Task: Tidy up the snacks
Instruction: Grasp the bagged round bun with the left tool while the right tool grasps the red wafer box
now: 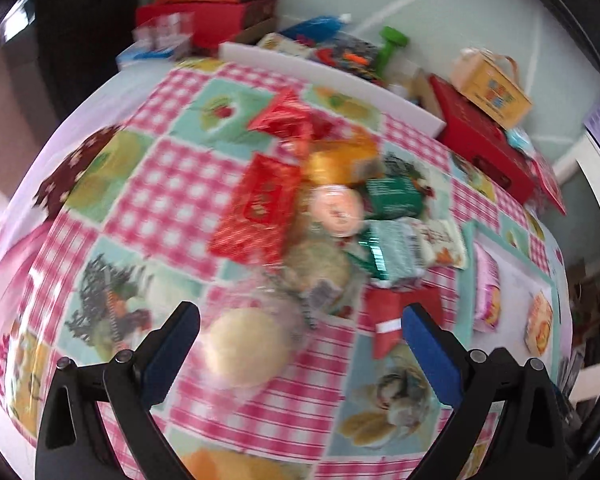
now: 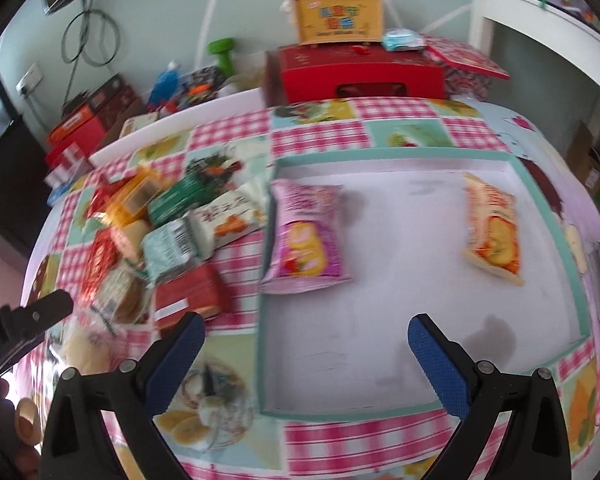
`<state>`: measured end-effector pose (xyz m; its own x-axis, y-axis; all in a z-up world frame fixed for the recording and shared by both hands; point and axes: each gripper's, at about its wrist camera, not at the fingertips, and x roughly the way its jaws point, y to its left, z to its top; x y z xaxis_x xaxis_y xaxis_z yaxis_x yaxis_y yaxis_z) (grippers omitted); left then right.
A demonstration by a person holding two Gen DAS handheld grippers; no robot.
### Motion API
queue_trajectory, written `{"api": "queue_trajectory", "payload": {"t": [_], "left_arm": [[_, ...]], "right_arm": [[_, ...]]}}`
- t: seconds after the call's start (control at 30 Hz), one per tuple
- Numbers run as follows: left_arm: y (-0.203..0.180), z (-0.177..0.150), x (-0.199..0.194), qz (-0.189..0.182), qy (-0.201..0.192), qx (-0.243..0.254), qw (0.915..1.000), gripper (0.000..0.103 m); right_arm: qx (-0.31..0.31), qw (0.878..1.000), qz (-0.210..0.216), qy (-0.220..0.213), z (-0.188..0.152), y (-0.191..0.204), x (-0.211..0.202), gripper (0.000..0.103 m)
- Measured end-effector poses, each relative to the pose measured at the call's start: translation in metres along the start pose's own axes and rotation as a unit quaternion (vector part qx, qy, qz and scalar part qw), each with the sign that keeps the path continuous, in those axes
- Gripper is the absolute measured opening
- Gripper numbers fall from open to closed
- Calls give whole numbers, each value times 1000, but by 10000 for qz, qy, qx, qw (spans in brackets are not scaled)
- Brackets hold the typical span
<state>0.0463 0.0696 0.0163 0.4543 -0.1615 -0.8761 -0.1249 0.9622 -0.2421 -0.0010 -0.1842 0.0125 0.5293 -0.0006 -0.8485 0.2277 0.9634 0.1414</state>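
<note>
A pile of snack packets [image 1: 324, 208] lies on the chequered tablecloth, seen again at the left of the right wrist view as the same pile [image 2: 160, 232]. My left gripper [image 1: 300, 320] is open just above a clear-wrapped round pastry [image 1: 244, 348] at the pile's near edge, with a red packet [image 1: 396, 312] by its right finger. A shallow white tray with a teal rim [image 2: 548, 216] holds a pink packet [image 2: 304, 240] and an orange packet [image 2: 492, 232]. My right gripper [image 2: 306, 336] hovers open over the tray's near left corner, holding nothing. The left gripper's tip [image 2: 44, 312] shows at that view's left edge.
Red boxes [image 2: 360, 72] with a yellow carry box [image 2: 336, 12] stand at the table's far edge beside a patterned tin [image 2: 464, 64]. A white board [image 1: 332, 76], a green dumbbell [image 1: 392, 48] and more cartons [image 1: 208, 12] line the back.
</note>
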Motion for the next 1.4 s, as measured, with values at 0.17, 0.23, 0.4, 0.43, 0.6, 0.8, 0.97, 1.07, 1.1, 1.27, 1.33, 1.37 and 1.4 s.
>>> {"api": "queue_trajectory", "payload": {"t": [0.17, 0.23, 0.4, 0.43, 0.6, 0.8, 0.97, 1.07, 1.1, 1.27, 1.33, 1.37, 1.4], "left_arm": [[25, -1, 7, 173, 64, -308, 9994, 101], [28, -3, 14, 252, 191, -322, 9990, 101], [25, -8, 33, 278, 502, -248, 9980, 101], [24, -9, 35, 269, 534, -220, 9980, 101], [19, -12, 43, 382, 615, -115, 9973, 101], [21, -14, 56, 566, 803, -135, 9951, 101], [14, -18, 60, 411, 845, -52, 9956, 96], [11, -18, 61, 441, 831, -28, 9956, 84], [12, -18, 61, 423, 829, -54, 9956, 83], [9, -15, 63, 354, 791, -161, 9961, 76], [8, -15, 64, 322, 790, -201, 9962, 76], [9, -13, 64, 304, 787, -223, 9962, 76], [11, -13, 63, 299, 788, -240, 9962, 76]], "right_arm": [[-305, 9995, 104, 74, -6, 23, 6, 100], [-415, 9991, 99, 88, -7, 31, 7, 99], [-560, 9982, 68, 216, -10, 41, 15, 96], [-578, 9981, 59, 228, -10, 42, 16, 96], [-580, 9980, 32, 246, -10, 41, 17, 96], [-585, 9979, 50, 269, -9, 42, 19, 96], [-564, 9981, 81, 254, -9, 42, 19, 96], [-555, 9981, 107, 250, -8, 43, 20, 95], [-558, 9981, 124, 233, -7, 43, 20, 94], [-578, 9979, 291, 52, 0, 47, 20, 88], [-622, 9973, 391, 13, 3, 52, 22, 85], [-636, 9970, 431, 13, 3, 54, 23, 84], [-670, 9966, 489, 23, 3, 57, 24, 83]]}}
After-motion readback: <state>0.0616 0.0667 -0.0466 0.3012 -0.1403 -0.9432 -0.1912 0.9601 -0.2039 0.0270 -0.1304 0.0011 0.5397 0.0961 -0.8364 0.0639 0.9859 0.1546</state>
